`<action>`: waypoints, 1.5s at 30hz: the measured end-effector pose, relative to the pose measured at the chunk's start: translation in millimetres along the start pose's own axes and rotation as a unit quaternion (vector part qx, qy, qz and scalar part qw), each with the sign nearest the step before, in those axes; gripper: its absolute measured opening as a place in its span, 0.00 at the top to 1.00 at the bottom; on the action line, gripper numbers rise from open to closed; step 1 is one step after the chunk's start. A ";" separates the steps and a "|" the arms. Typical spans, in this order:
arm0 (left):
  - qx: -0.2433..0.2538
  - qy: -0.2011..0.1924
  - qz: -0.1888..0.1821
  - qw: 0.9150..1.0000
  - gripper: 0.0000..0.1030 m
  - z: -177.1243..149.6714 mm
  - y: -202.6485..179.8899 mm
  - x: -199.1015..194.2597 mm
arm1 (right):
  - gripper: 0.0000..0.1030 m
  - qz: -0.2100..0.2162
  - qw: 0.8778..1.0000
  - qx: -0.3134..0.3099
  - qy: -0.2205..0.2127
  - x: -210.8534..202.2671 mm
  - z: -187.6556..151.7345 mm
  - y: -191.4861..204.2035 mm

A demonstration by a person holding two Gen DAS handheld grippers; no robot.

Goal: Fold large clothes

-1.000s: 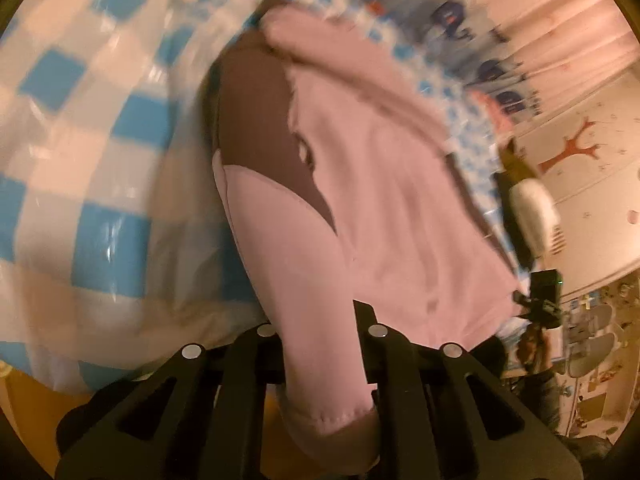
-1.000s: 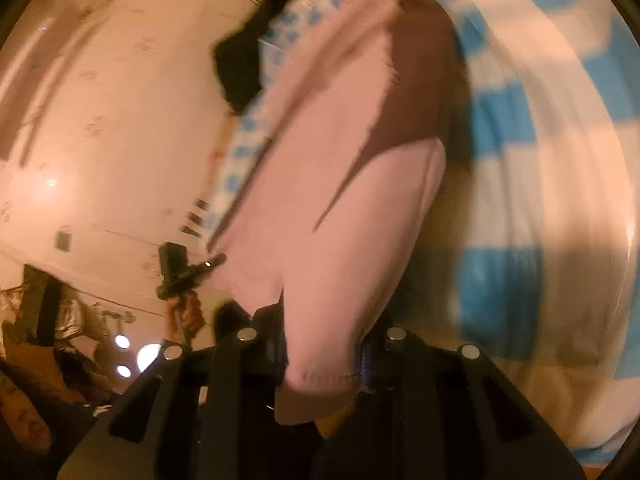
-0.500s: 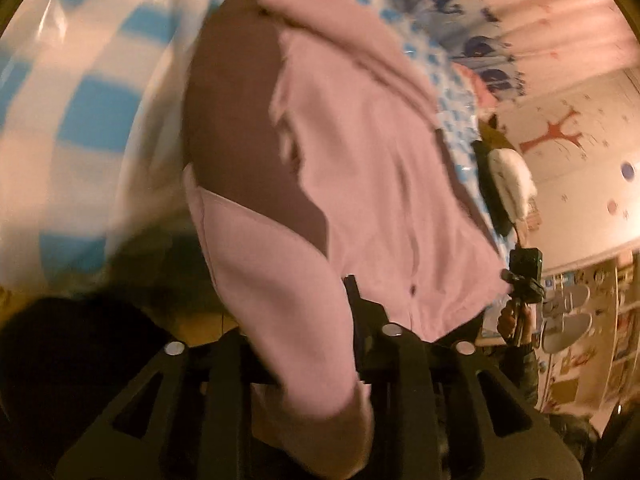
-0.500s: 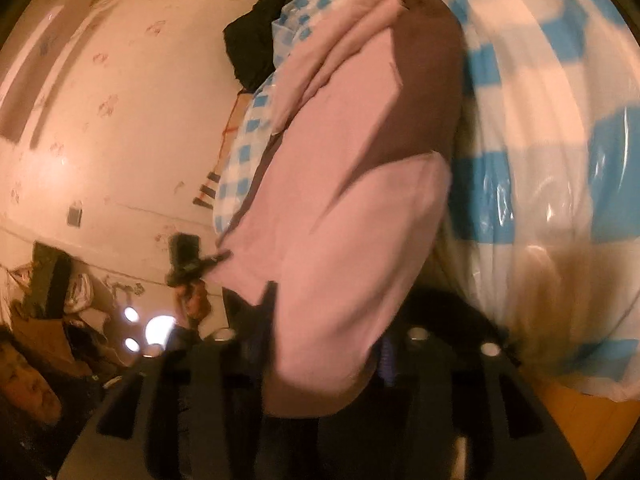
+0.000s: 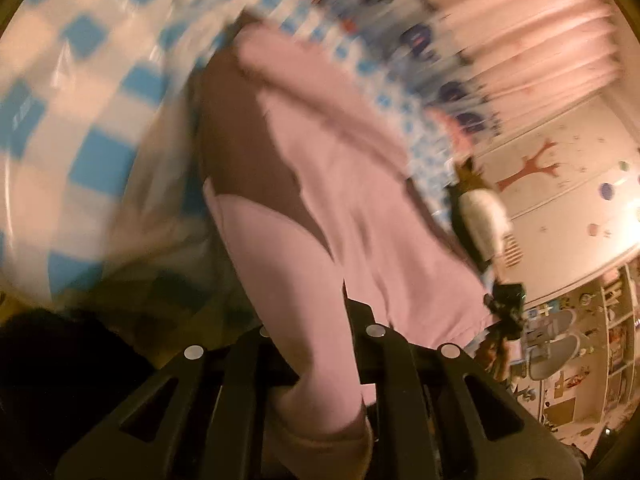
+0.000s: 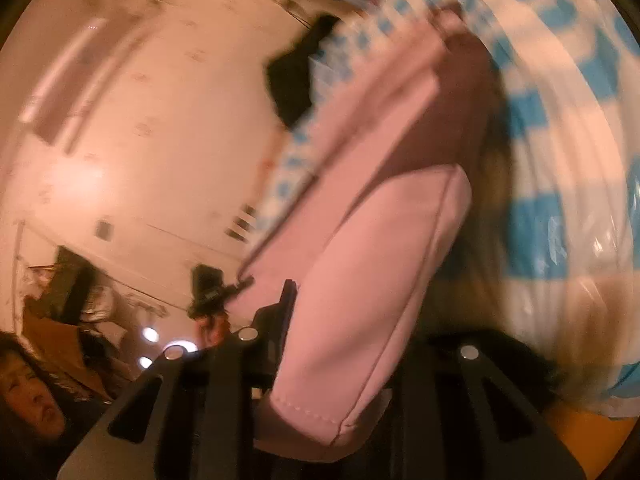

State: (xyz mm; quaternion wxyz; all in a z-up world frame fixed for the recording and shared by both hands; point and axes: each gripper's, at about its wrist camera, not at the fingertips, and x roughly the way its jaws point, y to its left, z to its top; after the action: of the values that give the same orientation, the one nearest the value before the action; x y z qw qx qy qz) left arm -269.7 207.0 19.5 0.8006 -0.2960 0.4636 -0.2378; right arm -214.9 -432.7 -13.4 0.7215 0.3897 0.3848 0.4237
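A large pink garment (image 5: 340,160) with a brown panel (image 5: 240,152) lies stretched over a blue-and-white checked cloth (image 5: 92,120) under clear plastic. My left gripper (image 5: 308,320) is closing tight on one pink sleeve end, which runs back between its fingers. In the right wrist view the same garment (image 6: 360,220) and its brown panel (image 6: 452,120) stretch away from me. My right gripper (image 6: 352,320) is closing with the other sleeve's hemmed cuff between its jaws, and the pads press the cloth. Both views are motion-blurred.
A black bundle (image 6: 292,80) lies at the far end of the checked cloth (image 6: 560,220). A black-and-white soft toy (image 5: 480,220) sits by the cloth's edge. A hand holds a small black camera device (image 5: 506,300) beyond the garment. A person (image 6: 32,396) is at lower left.
Both grippers have swung sideways and slightly up, pulling the sleeves along. Half a second ago the jaws stood wider around the sleeves; now they pinch them again.
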 end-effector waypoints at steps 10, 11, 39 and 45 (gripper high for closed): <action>0.034 -0.057 -0.070 0.995 0.91 -39.7 -36.4 -101.4 | 0.75 0.087 0.993 -0.022 -0.078 -59.6 -58.1 43.3; 0.021 -0.048 -0.074 0.996 0.91 -49.1 -23.9 -97.9 | 0.75 0.089 0.993 -0.014 -0.079 -57.7 -66.4 37.7; -0.033 0.060 -0.059 0.996 0.67 -85.8 66.3 -30.0 | 0.49 0.009 0.998 0.059 0.019 -23.9 -111.1 -26.0; 0.019 0.044 -0.055 0.997 0.85 -93.6 39.8 -39.6 | 0.73 0.011 0.999 0.044 0.006 -25.1 -123.2 -20.3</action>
State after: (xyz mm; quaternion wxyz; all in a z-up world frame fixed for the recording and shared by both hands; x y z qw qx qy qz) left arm -366.3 237.5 -21.3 0.7707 -0.2951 0.4767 -0.3029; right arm -326.3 -433.4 -75.1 0.6966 0.4231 0.4030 0.4163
